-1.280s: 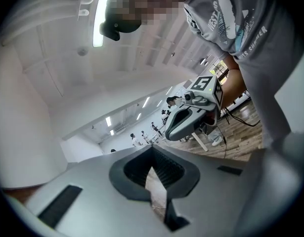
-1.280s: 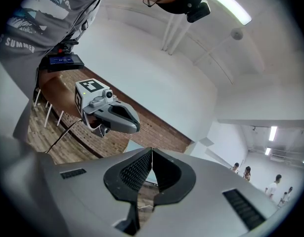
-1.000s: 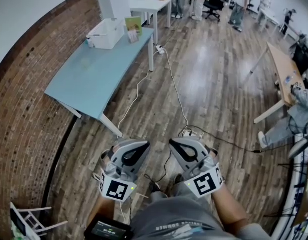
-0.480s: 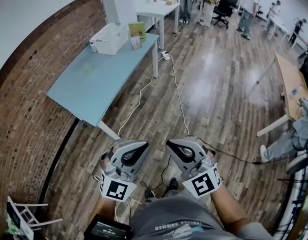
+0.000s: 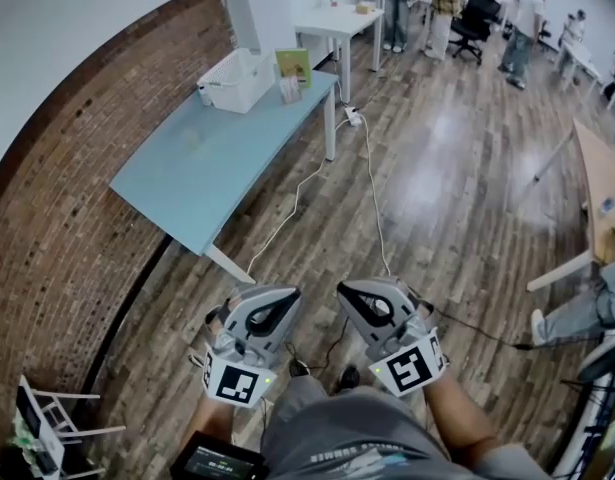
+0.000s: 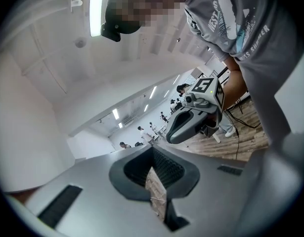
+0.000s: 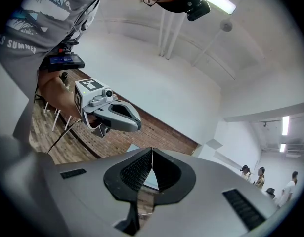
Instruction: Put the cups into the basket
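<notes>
While both tools hang low over the wooden floor [image 5: 437, 168], well short of the blue table [image 5: 202, 183], notes by view.

Head view: left gripper [image 5: 285, 294] and right gripper [image 5: 347, 291] side by side, pointing toward the table. White basket [image 5: 237, 80] at the table's far end, green card [image 5: 293, 64] just beside it. No cups certain; a pale smudge [image 5: 192, 140] mid-table may be one. If clear plastic, judged light, thin-walled and slippery: pinch gently at the rim, not mid-wall.

Left gripper view: jaws pressed together, nothing between. Shows the person's grey shirt [image 6: 250, 38] and ceiling lights [image 6: 96, 9]; no table.

Right gripper view: jaws likewise closed, empty. Shows the brick wall [image 7: 161, 132] behind the table, which the left view lacks.
</notes>
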### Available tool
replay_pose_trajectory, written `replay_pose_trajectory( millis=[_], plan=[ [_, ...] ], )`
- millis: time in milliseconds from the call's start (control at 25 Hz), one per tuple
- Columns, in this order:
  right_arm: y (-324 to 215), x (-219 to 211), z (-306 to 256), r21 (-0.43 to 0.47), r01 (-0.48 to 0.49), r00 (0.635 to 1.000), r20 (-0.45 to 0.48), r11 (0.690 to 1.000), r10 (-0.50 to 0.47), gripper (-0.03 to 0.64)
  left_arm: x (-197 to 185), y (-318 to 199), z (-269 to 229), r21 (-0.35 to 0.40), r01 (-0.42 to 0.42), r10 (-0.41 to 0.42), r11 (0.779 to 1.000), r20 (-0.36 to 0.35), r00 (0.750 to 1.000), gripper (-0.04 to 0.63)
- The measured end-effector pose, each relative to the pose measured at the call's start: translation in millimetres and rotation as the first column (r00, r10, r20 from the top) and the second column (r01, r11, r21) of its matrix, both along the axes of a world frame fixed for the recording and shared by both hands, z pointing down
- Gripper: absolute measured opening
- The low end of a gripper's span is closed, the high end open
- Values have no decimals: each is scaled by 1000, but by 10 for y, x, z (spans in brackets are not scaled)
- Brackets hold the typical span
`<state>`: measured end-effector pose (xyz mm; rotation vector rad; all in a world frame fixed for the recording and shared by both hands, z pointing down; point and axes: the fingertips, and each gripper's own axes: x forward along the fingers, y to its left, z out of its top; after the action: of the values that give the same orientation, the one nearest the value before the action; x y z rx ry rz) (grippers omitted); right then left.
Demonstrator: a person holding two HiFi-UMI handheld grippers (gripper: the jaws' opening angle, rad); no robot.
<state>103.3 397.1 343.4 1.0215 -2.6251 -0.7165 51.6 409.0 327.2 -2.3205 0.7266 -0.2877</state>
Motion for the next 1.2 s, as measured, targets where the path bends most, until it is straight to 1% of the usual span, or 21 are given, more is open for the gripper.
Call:
replay_pose_trajectory(
  millis=[280,600,960,1120,1200],
  plan=[
    [-196,-57,78,-17,-7,1000,2,1000,7,14,-63,-218,67,-14,-2,2,1000,-6,1000,-2],
    [-551,-165,62,-18,-58,998,4,998,58,14,-174,-581,35,-7,-53,53,999,-8,999,-2],
    [-1051,-493,53,-19,-88,996,-13,996,88,14,-480,-1111,7,-5,-87,87,996,-25,996,-2],
    [-1252,-706,12,-3,-99,995,-24,995,99,14,-663,-1304,-25,4,-107,107,994,-43,993,-2],
    [-1315,-778,-8,3,-106,994,-32,994,106,14,-713,-1366,-20,12,-124,124,992,-65,990,-2]
  ],
)
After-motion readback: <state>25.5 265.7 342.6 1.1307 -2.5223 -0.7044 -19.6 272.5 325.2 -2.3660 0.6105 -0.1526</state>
